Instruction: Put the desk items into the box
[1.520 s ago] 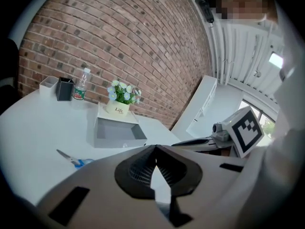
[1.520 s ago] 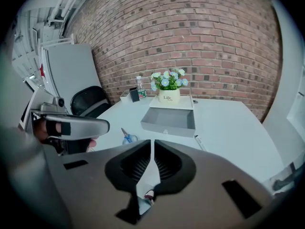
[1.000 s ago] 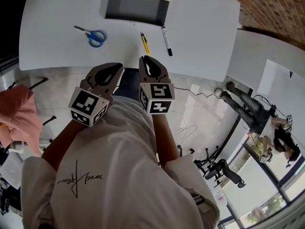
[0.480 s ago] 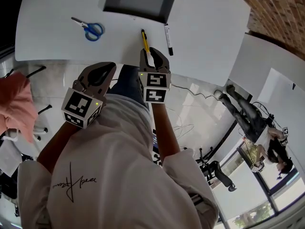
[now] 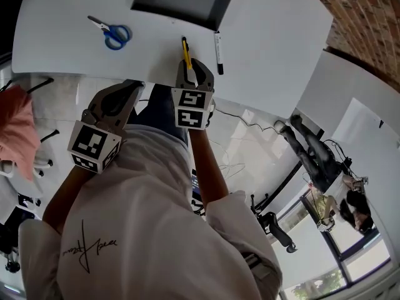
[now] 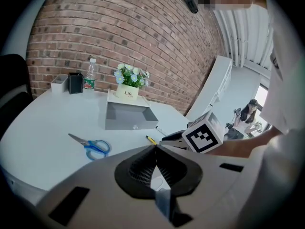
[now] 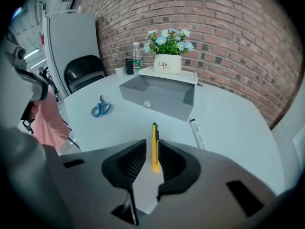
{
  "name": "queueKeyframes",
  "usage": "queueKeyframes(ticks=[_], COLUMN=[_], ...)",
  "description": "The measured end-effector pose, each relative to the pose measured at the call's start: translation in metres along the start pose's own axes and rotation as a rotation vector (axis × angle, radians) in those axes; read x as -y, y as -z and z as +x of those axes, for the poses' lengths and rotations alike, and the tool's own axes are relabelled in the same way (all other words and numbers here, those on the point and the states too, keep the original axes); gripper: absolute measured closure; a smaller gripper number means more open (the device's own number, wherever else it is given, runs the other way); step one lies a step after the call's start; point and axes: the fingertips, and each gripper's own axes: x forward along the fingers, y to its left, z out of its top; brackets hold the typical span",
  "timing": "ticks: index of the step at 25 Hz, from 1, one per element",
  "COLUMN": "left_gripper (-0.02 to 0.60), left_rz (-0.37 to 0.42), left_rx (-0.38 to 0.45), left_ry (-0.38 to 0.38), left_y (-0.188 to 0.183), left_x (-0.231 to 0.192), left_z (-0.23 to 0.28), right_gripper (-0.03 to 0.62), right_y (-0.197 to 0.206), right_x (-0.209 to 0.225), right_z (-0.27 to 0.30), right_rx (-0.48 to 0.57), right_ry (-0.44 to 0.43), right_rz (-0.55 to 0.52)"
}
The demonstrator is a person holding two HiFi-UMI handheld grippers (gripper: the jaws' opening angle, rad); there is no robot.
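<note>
The scissors (image 5: pixel 111 32) lie far left on the white tabletop (image 5: pixel 275 36). Only its own view shows the left gripper's (image 6: pixel 155 148) fingers clenched on nothing, near the tabletop's edge. The grey box (image 7: pixel 159 99) sits behind the yellow cutter (image 7: pixel 154 137), which lies between the right gripper's (image 7: pixel 153 149) released fingers; a marker (image 7: pixel 197 132) lies just right. The gripper views add a flower pot (image 7: pixel 167 63), a bottle (image 7: pixel 137 58) and a brick wall (image 7: pixel 228 32).
</note>
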Motion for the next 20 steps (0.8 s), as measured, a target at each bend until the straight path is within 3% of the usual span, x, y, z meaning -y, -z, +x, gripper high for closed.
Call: queueKeyframes(ticks=[8, 20], left_gripper=[0.575, 0.575], left_rz=[-0.024, -0.050], left_rx=[-0.011, -0.018], left_ry=[-0.052, -0.056], left_y=[0.006, 0.008], left_x=[-0.011, -0.014], left_z=[0.001, 0.002], right_gripper=[0.507, 0.507], right_y=[0.012, 0.015], right_x=[0.004, 0.004], right_z=[0.017, 0.024], right_rx=[-0.042, -0.072], right_ry=[-0.006, -0.018], right_rz=[-0.033, -0.053])
